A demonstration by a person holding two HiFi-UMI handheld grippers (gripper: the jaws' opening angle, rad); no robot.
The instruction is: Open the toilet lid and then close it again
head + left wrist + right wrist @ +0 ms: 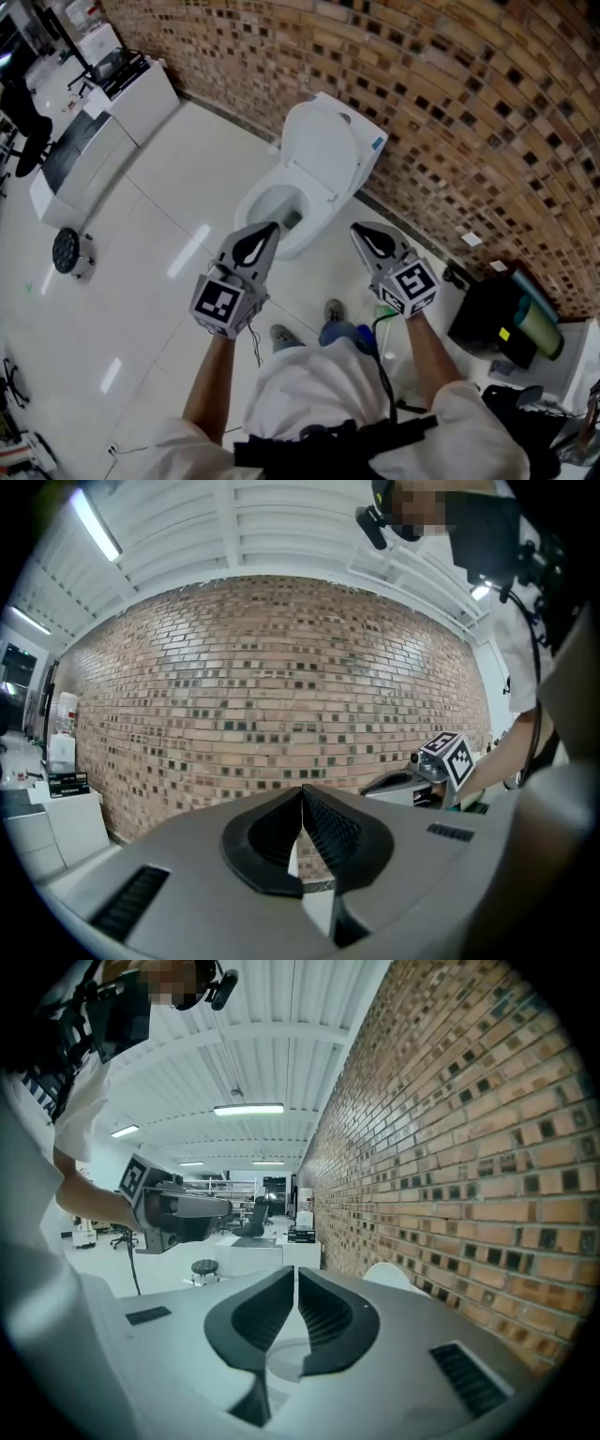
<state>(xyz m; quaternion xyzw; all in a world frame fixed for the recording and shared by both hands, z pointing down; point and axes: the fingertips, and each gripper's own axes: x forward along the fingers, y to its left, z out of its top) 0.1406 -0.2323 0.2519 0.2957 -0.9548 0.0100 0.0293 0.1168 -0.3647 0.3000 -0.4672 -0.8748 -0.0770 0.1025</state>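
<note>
Since the toilet lid (322, 150) stands raised, the left gripper (273, 226) or right gripper (357, 229), both jaws closed empty, should tip it forward slowly.

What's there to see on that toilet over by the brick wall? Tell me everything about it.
The toilet is white and glossy, like ceramic, with a plastic-looking lid. The lid stands raised, leaning back against the tank, which carries a small blue label. The oval bowl lies open, darker toward its bottom. The toilet stands on the pale tiled floor with its back to the brick wall. Nothing else can be seen touching it.
</note>
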